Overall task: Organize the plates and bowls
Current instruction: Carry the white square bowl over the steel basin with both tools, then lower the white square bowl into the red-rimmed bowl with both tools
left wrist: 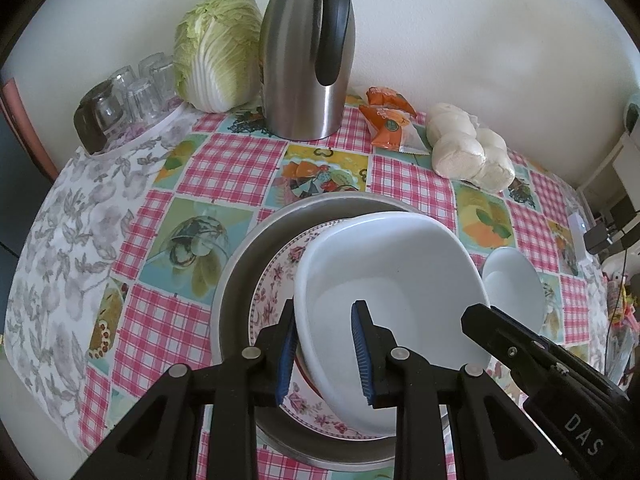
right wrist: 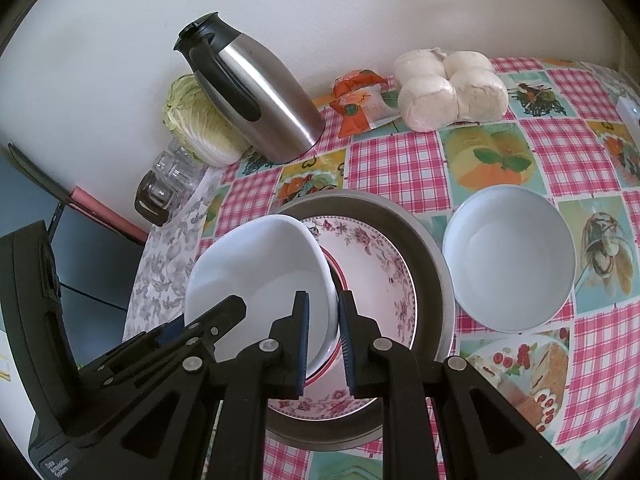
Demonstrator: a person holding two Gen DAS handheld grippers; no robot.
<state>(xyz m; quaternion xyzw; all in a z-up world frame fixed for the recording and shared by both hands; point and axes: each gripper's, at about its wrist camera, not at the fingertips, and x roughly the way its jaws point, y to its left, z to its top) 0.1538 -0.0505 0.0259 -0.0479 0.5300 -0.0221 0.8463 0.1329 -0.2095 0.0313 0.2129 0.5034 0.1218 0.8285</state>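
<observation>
A large white bowl (left wrist: 384, 272) sits tilted on a floral plate (left wrist: 276, 276) inside a metal pan (left wrist: 240, 264). My left gripper (left wrist: 326, 354) has its jaws on either side of the bowl's left rim, with a wide gap. My right gripper (right wrist: 324, 344) is closed on the bowl's (right wrist: 260, 272) right rim over the floral plate (right wrist: 376, 264); it appears in the left wrist view (left wrist: 520, 344). A second white bowl (right wrist: 508, 260) stands on the cloth to the right of the pan (right wrist: 428, 248), also in the left wrist view (left wrist: 516, 284).
Along the wall stand a steel thermos jug (left wrist: 308, 52), a cabbage (left wrist: 218, 48), upturned glasses (left wrist: 128, 92), orange snack packets (left wrist: 390, 120) and bagged buns (left wrist: 468, 146). The table's left edge (left wrist: 36, 240) drops off; clutter lies at the right edge (left wrist: 612, 288).
</observation>
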